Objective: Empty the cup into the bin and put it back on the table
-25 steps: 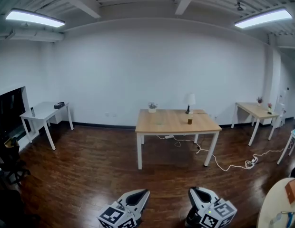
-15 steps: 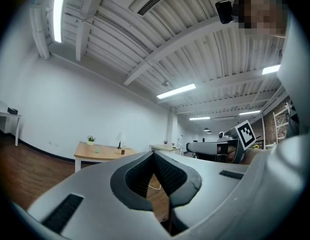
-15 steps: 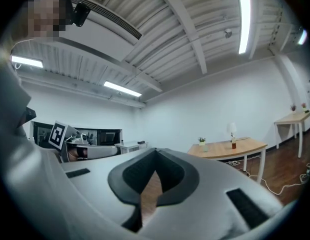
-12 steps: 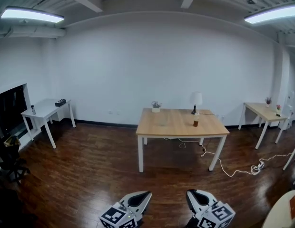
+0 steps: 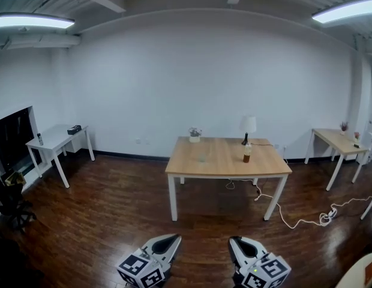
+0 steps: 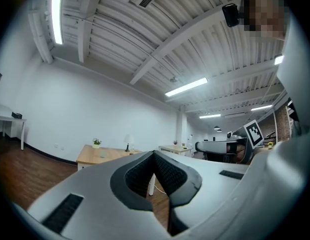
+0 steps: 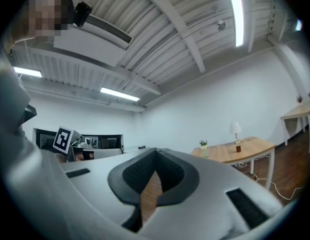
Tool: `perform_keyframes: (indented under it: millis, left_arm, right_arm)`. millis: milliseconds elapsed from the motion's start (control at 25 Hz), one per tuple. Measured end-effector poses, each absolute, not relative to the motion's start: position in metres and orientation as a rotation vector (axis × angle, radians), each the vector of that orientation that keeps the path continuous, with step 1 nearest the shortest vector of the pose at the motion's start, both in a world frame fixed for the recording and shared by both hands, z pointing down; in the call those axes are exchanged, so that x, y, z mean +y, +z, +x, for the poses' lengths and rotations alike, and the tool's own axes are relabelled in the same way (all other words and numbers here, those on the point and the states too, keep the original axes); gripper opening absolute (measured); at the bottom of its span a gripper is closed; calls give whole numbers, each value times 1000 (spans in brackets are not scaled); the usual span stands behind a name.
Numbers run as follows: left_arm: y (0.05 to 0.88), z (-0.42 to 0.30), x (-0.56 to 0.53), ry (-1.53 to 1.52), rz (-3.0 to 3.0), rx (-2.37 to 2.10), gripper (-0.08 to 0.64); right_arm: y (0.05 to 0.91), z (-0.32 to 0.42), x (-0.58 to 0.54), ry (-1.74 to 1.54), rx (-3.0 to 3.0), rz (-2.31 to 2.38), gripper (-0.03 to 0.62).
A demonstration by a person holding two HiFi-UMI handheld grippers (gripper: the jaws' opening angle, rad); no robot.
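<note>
Head view shows the cup [image 5: 202, 157] as a faint, clear shape on the wooden table [image 5: 228, 165] at the middle of the frame, left of centre on the top. It looks to stand upright, long axis vertical and mouth up, though it is too small to be sure. Behind it, at the far edge, sits a small potted plant [image 5: 194, 134]. To the right stand a white-shaded lamp [image 5: 248, 126] and, in front of that, a brown bottle [image 5: 246, 153].

Both grippers sit at the bottom edge, well apart from the table, noses aimed at it. The left gripper [image 5: 173, 238] has its jaws together at the tips with nothing between them, and its own view confirms this. The right gripper [image 5: 234, 240] is likewise closed and empty.

Dark wooden floor [image 5: 102, 221] fills the lower frame, with a white cable [image 5: 300, 222] trailing from under the table toward the right. A white side table [image 5: 54, 140] stands against the left wall, another wooden table [image 5: 337, 141] at the right. Strip lights [image 5: 30, 21] hang under a beamed white ceiling.
</note>
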State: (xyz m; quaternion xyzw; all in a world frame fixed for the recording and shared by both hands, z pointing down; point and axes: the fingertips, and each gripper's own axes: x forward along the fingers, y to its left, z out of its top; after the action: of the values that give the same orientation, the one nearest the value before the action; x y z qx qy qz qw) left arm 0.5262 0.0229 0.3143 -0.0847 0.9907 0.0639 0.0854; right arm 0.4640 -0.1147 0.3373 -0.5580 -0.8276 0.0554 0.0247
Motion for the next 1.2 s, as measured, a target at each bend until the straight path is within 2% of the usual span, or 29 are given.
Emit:
perform_keyframes:
  millis: [440, 720, 1000, 1200]
  left_arm:
    - [309, 454, 62, 121, -340, 2885, 2]
    - [298, 399, 99, -54, -561, 2832, 2]
    - [300, 353, 166, -68, -623, 2793, 2]
    - [308, 314, 208, 32, -586, 2823, 2]
  right_arm:
    - [329, 390, -56, 54, -2583, -1756, 0]
    - [325, 329, 9, 54, -2574, -1742, 0]
    - [328, 282, 78, -19, -2573, -1736, 0]
    - [338, 247, 119, -15, -2539, -1710, 0]
